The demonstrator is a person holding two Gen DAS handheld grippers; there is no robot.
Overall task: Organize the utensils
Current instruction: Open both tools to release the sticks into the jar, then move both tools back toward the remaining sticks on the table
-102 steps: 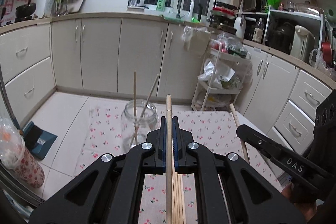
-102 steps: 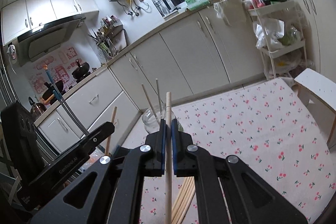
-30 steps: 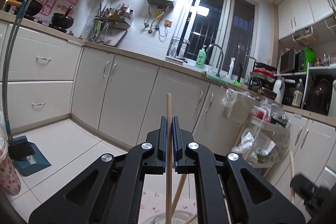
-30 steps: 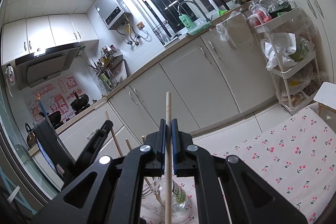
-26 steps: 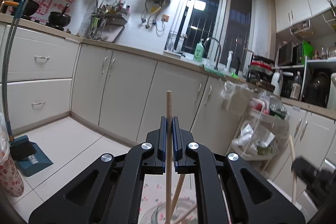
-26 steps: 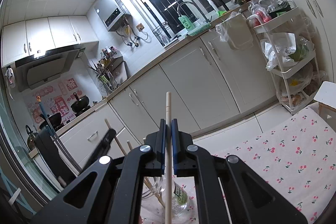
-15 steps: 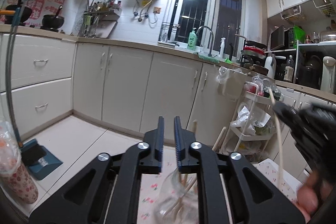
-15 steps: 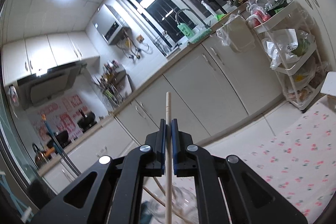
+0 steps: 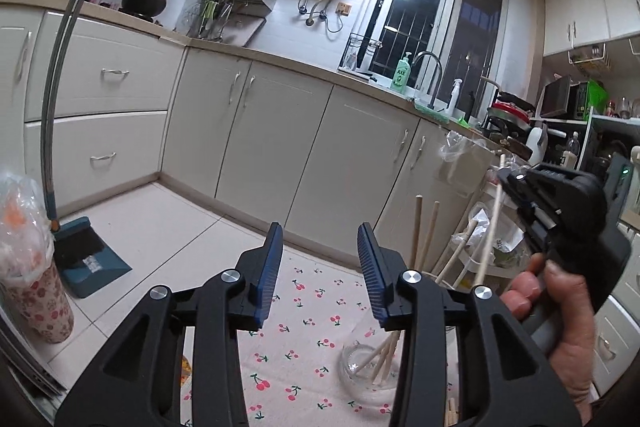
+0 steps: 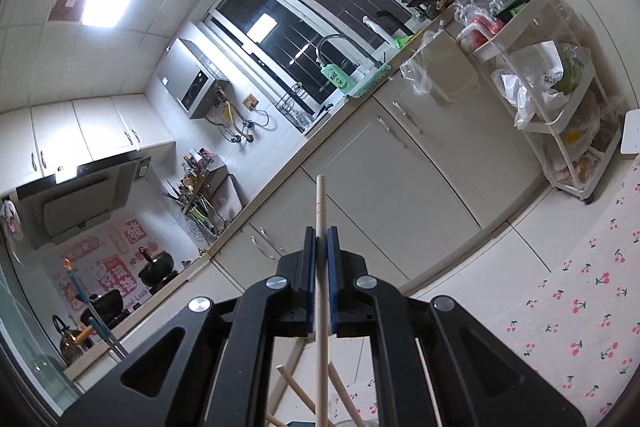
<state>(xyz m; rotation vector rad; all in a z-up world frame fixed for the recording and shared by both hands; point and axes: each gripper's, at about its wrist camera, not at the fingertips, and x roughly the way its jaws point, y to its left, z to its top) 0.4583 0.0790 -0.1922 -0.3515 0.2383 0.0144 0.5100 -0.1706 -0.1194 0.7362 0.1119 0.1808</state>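
Observation:
My left gripper is over the cherry-print cloth; its jaws are opening and nothing is between them. To its lower right stands a glass jar with wooden chopsticks leaning in it. A hand holds my right gripper above the jar, shut on one chopstick. In the right wrist view, my right gripper clamps that chopstick upright, and the tops of the jar's chopsticks show below it.
White cabinets run along the back. A blue dustpan with a broom and a bagged bin stand on the floor at left. A white trolley with bags stands at right. A few loose chopsticks lie on the cloth.
The left gripper let go of its chopstick, which now stands in the jar, and its jaws spread apart. The right gripper came over the jar with its chopstick and rolled.

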